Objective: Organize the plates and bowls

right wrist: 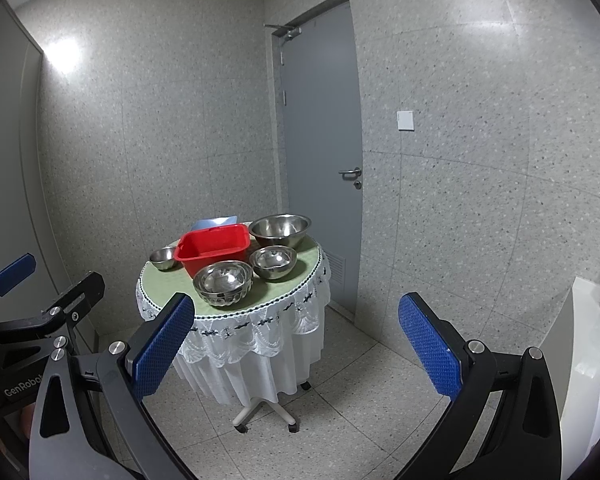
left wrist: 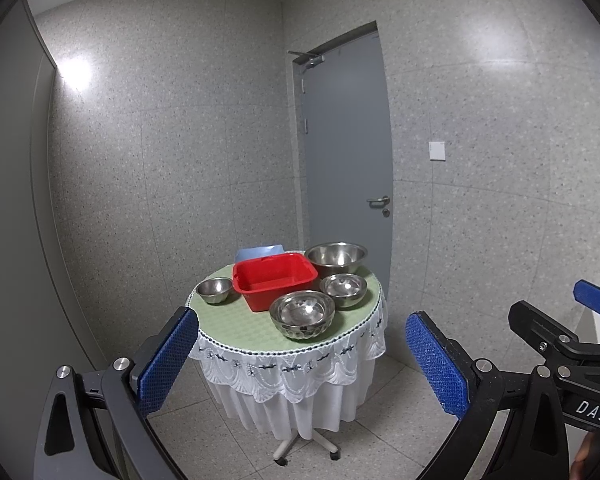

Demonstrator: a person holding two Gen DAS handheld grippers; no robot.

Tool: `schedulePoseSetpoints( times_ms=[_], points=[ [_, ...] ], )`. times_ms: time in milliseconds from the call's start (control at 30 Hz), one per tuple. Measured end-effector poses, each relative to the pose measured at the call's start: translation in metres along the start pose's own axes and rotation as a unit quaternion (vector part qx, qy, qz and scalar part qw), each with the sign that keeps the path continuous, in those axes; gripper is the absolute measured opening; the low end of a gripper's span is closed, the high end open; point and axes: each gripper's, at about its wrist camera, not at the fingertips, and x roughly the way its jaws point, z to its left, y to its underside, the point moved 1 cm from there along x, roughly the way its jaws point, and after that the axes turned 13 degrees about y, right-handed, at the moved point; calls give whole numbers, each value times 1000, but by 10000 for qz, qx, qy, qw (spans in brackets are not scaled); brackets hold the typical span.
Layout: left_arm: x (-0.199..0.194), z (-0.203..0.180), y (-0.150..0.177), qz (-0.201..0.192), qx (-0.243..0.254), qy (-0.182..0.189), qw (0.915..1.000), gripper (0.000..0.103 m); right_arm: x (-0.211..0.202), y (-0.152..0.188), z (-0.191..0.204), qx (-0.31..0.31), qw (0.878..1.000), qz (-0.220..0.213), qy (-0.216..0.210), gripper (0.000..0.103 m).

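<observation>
A round table (left wrist: 236, 320) (right wrist: 172, 284) with a green top and white lace skirt stands ahead. On it are a red tub (left wrist: 274, 280) (right wrist: 214, 248), a large steel bowl (left wrist: 336, 258) (right wrist: 280, 230) at the back right, a medium steel bowl (left wrist: 343, 289) (right wrist: 273, 262), a small steel bowl (left wrist: 215, 290) (right wrist: 165, 258) at the left, and stacked steel bowls (left wrist: 302, 314) (right wrist: 223, 282) at the front. A blue tub (left wrist: 260, 253) (right wrist: 214, 223) sits behind the red one. My left gripper (left wrist: 300, 360) and right gripper (right wrist: 294, 344) are both open, empty, well short of the table.
A grey door (left wrist: 346, 152) (right wrist: 320, 140) is behind the table at the right. Speckled walls enclose the corner. The table stands on a wheeled base (left wrist: 304, 446) (right wrist: 266, 414). A white counter (right wrist: 588, 360) is at the far right.
</observation>
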Motion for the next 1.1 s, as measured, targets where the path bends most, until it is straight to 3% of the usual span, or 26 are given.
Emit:
schedulePoseSetpoints(
  times_ms=[367,667,900,1100],
  points=[
    [19,-3,-17,32,-39,-65,10000,102,20,-11,1,-61,10000,13,-42,103],
    [61,24,-23,225,-156,-114,9996,102,57,-14,23,-83,9998,180,-59,103],
    [129,79,-35,470,-310,-48,9984,102,110,-14,68,-144,9990,433,0,103],
    [216,158,-56,600,-275,215,9976,102,173,-25,119,-43,9980,617,87,103]
  ],
)
